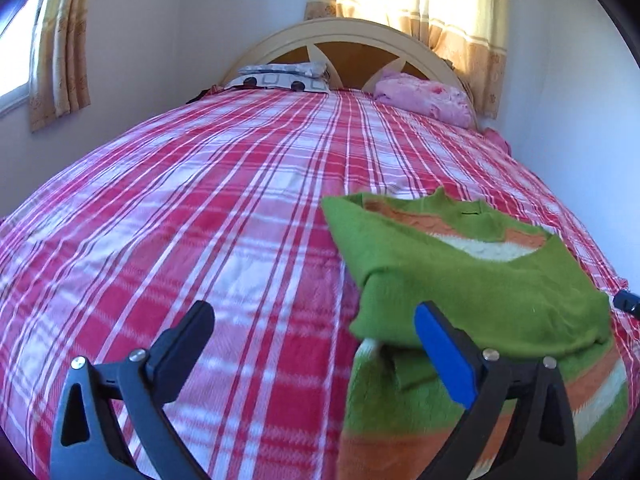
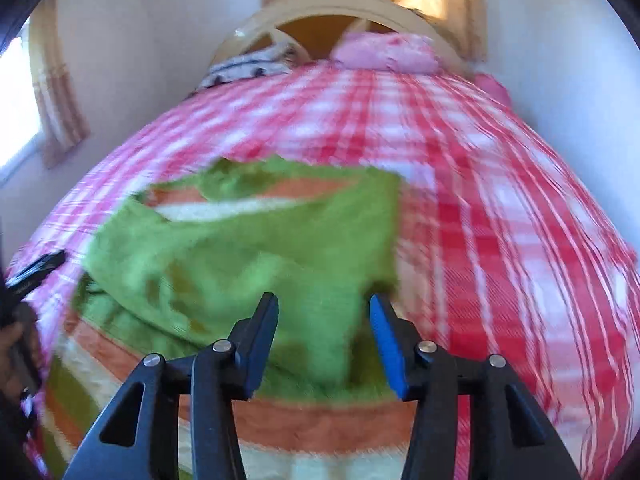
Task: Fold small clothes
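A green sweater (image 1: 480, 288) with orange and white stripes lies on the red plaid bed (image 1: 180, 208), its upper part folded down over the striped lower part. My left gripper (image 1: 316, 320) is open wide. Its blue-padded finger (image 1: 436, 340) hovers at the sweater's left edge, and the other finger is over bare blanket. In the blurred right wrist view, my right gripper (image 2: 324, 308) stands open just above the sweater (image 2: 248, 248) near its right edge. Green cloth shows in the gap, but the pads do not press on it.
A patterned pillow (image 1: 280, 76) and a pink pillow (image 1: 424, 94) lie against the cream headboard (image 1: 344, 28). White walls hem in the bed on both sides. Curtains (image 1: 460, 12) hang behind the headboard. A hand (image 2: 12, 344) shows at the left edge.
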The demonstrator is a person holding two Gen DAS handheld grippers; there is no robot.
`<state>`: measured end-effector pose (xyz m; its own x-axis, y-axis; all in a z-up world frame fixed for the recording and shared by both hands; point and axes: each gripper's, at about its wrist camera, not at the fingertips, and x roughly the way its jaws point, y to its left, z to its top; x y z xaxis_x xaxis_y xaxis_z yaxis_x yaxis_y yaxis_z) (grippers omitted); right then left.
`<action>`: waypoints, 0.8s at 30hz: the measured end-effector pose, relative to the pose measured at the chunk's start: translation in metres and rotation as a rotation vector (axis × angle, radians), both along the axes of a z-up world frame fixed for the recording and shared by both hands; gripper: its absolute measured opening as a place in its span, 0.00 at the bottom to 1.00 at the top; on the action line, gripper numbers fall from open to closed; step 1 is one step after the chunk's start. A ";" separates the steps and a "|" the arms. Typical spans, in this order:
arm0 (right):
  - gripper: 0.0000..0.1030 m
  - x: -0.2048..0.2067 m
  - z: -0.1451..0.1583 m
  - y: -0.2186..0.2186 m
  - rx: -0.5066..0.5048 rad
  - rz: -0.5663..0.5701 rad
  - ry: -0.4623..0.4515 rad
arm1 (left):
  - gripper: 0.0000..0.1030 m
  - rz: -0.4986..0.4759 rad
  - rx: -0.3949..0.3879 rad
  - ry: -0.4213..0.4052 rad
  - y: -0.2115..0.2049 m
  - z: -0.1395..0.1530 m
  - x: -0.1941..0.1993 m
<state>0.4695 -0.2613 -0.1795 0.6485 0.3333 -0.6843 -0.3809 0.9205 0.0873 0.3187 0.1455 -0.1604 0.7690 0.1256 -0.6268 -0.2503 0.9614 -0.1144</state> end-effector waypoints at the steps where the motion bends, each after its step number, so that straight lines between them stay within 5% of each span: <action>1: 0.48 0.003 0.003 0.006 0.022 0.031 0.000 | 1.00 -0.003 0.012 0.003 -0.003 0.000 0.007; 4: 0.53 0.018 -0.002 0.027 0.096 0.122 0.076 | 1.00 -0.002 0.095 0.089 -0.017 -0.014 0.031; 8: 0.53 0.040 -0.044 0.043 -0.024 0.084 0.195 | 1.00 0.003 0.143 0.206 -0.020 -0.037 0.048; 15: 0.54 0.020 -0.030 0.036 -0.028 0.080 0.084 | 1.00 -0.014 0.104 0.200 -0.017 -0.039 0.033; 17: 0.58 0.011 -0.030 0.035 0.002 0.119 0.086 | 1.00 -0.018 0.082 0.199 -0.017 -0.039 0.026; 20: 0.60 0.012 -0.054 0.037 -0.123 0.107 0.099 | 1.00 -0.023 0.068 0.210 -0.018 -0.041 0.022; 24: 0.61 0.009 -0.046 0.028 -0.060 0.070 0.103 | 1.00 -0.027 0.049 0.217 -0.020 -0.043 0.011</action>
